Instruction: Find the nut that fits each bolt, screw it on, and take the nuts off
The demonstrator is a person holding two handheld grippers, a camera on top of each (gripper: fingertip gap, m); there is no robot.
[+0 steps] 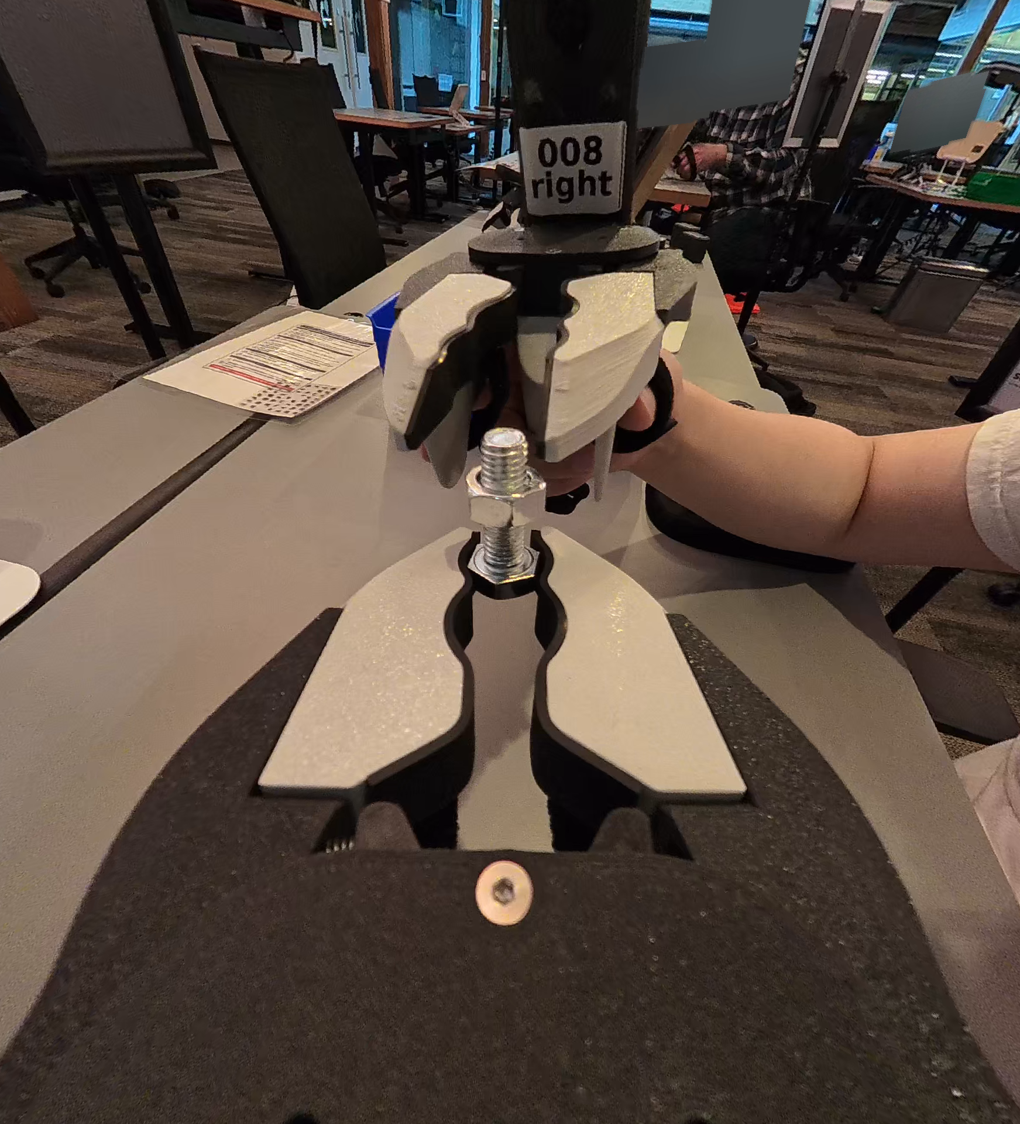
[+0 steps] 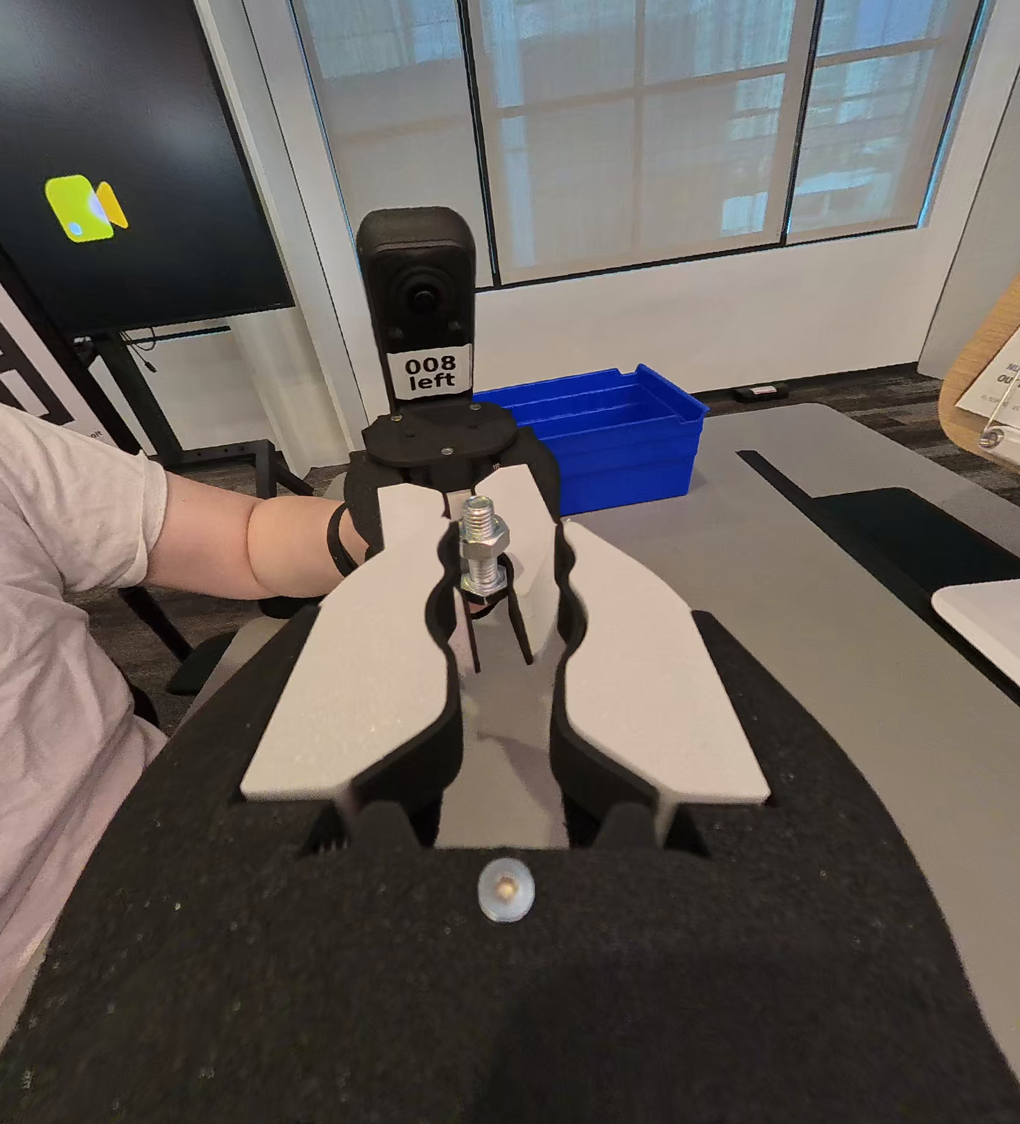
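bolt (image 1: 504, 486) upright, head clamped in left gripper (image 1: 502, 568) jaws; hex nut (image 1: 504, 500) mid-thread, between right gripper (image 1: 489, 450) jaws, parted, gripping nothing, nearer the nut.

office/lab | desks (image 1: 392, 118) | swivel chairs (image 1: 288, 188) | wall screen (image 2: 100, 152)

Bolt (image 1: 504, 486) head hidden between the left gripper (image 1: 502, 568) fingertips, so grip contact not fully visible. Blue bin (image 1: 384, 331) mostly hidden behind the right gripper (image 1: 498, 450) in the left wrist view. White tray (image 2: 1009, 638) cut off by the right edge; printed sheet (image 1: 279, 365) too small to make out.
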